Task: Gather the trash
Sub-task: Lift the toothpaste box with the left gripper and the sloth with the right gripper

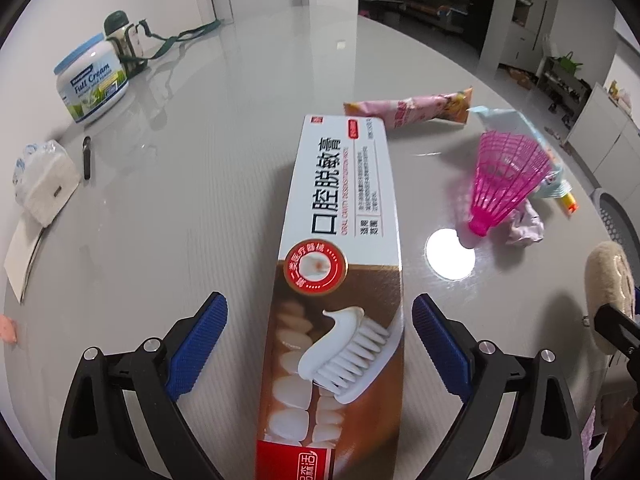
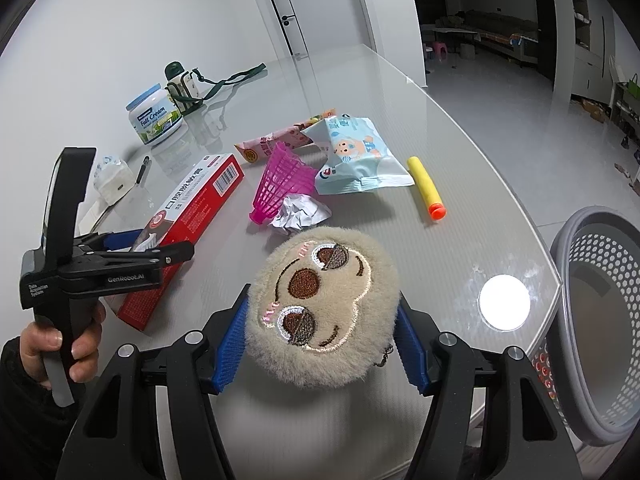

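Note:
A long toothpaste box [image 1: 340, 264] lies on the grey table between the fingers of my left gripper [image 1: 320, 344]; the jaws are open with gaps on both sides. The box also shows in the right wrist view [image 2: 188, 216]. My right gripper [image 2: 322, 344] is shut on a beige plush face pouch [image 2: 324, 308], held above the table near its front edge. Trash lies beyond: a pink shuttlecock [image 2: 280, 188], a crumpled paper ball [image 2: 300, 216], a blue wrapper [image 2: 356, 156], a pink wrapper [image 2: 276, 140] and a yellow foam dart [image 2: 426, 188].
A grey perforated bin [image 2: 600, 320] stands off the table's right edge. At the far left are a Full Cream jar [image 2: 154, 120], a green-capped bottle with strap [image 2: 180, 84], a pen [image 2: 142, 168], a white pouch [image 2: 114, 180] and a paper sheet [image 1: 20, 260].

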Demonstrator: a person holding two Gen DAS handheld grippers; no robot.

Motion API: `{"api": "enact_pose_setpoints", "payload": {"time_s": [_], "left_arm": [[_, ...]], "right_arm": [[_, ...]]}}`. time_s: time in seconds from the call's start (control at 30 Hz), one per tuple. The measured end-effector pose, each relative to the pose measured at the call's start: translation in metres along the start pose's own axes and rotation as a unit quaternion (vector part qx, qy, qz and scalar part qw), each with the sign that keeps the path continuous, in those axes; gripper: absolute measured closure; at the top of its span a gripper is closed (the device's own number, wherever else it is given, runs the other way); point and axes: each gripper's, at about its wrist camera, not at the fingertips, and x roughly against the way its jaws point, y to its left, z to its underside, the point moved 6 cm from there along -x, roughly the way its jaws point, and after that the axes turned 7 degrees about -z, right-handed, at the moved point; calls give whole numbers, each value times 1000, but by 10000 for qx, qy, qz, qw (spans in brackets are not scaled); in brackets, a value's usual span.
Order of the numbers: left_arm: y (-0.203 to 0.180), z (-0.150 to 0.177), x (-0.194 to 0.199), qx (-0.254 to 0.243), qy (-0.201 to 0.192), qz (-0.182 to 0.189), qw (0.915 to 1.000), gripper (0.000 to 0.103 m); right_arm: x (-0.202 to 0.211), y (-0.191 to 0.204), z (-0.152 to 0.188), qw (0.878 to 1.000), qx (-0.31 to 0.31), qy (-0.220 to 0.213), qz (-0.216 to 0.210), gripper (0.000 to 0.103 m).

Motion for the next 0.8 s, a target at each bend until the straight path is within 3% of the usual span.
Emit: {"api": "enact_pose_setpoints", "payload": {"time_s": [0.2, 0.37, 0.6, 0.8], "left_arm": [[-4, 5, 6, 30, -89, 200, 9998, 52], [-5, 9, 14, 163, -212, 230, 9994, 52], [-12, 6, 56, 189, -724, 179, 9970, 52], [-35, -1, 89, 88, -1049, 393, 9937, 52]], "right_arm": [[-1, -2, -1, 10000, -34, -4, -16, 41], [0, -5, -1, 10000, -57, -38, -14, 41], [7, -10, -1, 9999, -122, -114, -2, 41], [24, -19, -2, 9993, -194, -299, 112, 41]]}}
